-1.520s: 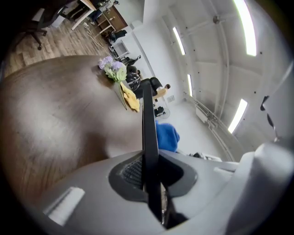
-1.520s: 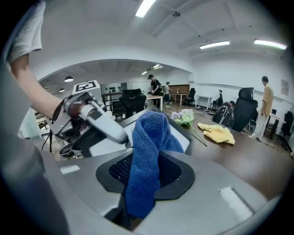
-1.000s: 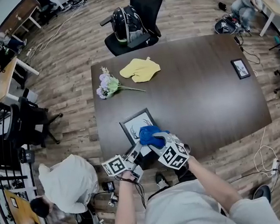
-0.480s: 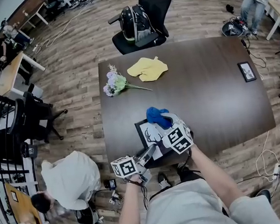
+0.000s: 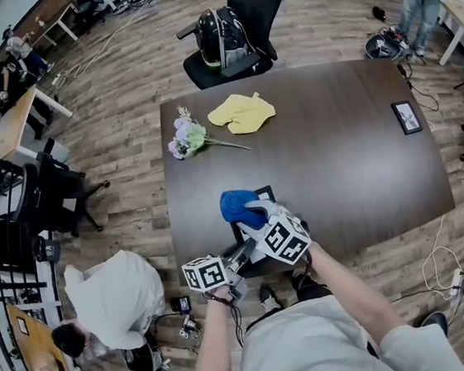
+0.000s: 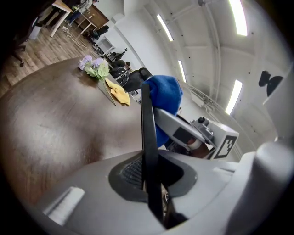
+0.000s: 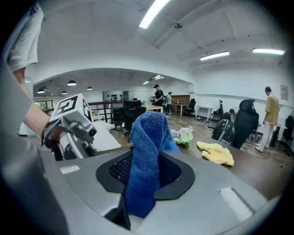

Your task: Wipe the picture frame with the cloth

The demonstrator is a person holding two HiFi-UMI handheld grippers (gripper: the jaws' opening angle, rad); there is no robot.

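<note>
I've got the frame [image 6: 146, 120] clamped in left gripper [image 6: 148, 181]; right gripper [image 7: 144, 176], pinching cloth [image 7: 147, 137], just swept to the frame's top, so wiping's underway.

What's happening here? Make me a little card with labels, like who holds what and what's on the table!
left gripper: shut on the picture frame, holding it up on edge
right gripper: shut on the blue cloth
cloth's place: bunched at the frame's top end
table: dark brown wood
also on the table: yellow cloth, bunch of flowers, small second frame near the right edge
</note>
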